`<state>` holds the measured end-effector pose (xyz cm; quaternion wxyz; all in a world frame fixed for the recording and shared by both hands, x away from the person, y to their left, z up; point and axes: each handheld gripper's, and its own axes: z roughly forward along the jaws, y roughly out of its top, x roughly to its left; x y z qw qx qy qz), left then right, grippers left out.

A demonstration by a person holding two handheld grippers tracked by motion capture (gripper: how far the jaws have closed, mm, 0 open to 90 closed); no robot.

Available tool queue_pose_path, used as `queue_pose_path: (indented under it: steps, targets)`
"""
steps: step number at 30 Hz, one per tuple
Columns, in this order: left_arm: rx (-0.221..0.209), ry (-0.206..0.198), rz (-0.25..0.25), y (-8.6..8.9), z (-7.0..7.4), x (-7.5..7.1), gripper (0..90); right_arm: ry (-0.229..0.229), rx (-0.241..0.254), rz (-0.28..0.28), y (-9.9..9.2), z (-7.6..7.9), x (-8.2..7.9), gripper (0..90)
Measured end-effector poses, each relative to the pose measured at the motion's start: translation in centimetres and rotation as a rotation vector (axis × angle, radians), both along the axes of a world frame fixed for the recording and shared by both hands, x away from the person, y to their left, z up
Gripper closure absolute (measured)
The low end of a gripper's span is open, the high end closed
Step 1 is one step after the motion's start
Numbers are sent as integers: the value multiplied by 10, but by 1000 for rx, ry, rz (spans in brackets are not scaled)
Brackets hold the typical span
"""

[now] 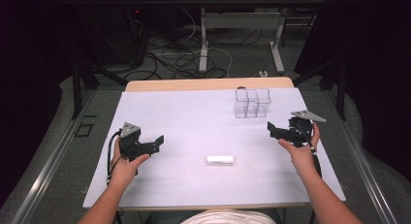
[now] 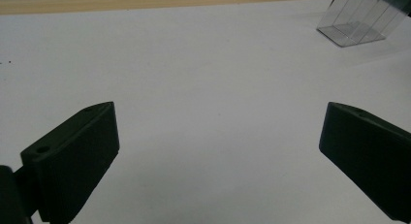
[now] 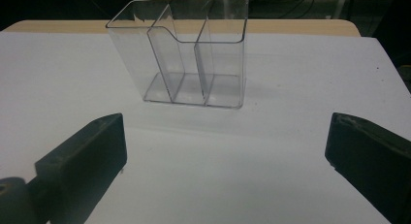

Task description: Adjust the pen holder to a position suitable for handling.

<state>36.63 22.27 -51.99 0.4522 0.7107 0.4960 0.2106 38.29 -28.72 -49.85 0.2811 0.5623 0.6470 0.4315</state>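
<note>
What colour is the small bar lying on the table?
White; the small bar shows best in the high view.

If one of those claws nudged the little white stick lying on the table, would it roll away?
Probably. The white stick looks rounded and lies flat on the smooth white table, so a sideways push would likely roll it. It looks small and light. Both grippers are open and well away from it.

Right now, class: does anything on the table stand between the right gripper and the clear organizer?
Nothing visible does. The right gripper, jaws open, faces the clear organizer across bare white table. The small white stick lies off to the side.
</note>
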Motion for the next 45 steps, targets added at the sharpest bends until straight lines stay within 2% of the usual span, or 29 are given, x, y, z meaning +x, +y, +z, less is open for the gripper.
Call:
queue_pose_path:
  steps: [5, 8, 11, 13, 15, 23, 25, 27, 29, 35, 40, 45]
  targets:
    - [6, 1, 2, 0, 0, -1, 7, -7, -11, 2, -2, 0, 2, 32]
    - [12, 2, 4, 1, 1, -2, 7, -1, 18, -5, -3, 3, 4, 58]
    - [6, -2, 13, 1, 1, -3, 7, -16, 13, -6, -4, 7, 9, 81]
    - [17, 0, 9, 2, 1, -4, 7, -28, 3, -1, -4, 11, 14, 147]
    - [19, -6, 11, 2, 2, -5, 8, -36, 4, 9, -3, 15, 18, 164]
    - [16, -3, 22, 3, 2, -6, 8, -10, -22, 23, 4, 36, 40, 250]
    - [18, -3, 23, 3, 2, -7, 8, -2, -12, 13, 4, 40, 47, 297]
    - [19, -5, 23, 4, 2, -7, 8, 2, -38, 5, 3, 45, 53, 339]
    - [20, -8, 26, 4, 1, -8, 8, 4, -43, 2, 4, 48, 60, 362]
    - [15, -4, 34, 7, 2, -10, 8, 31, -83, -19, 7, 54, 78, 389]
    - [18, -4, 39, 8, 0, -10, 11, 40, -122, -29, 11, 53, 92, 408]
    - [15, -1, 43, 8, 1, -10, 12, 65, -140, -40, 16, 47, 106, 428]
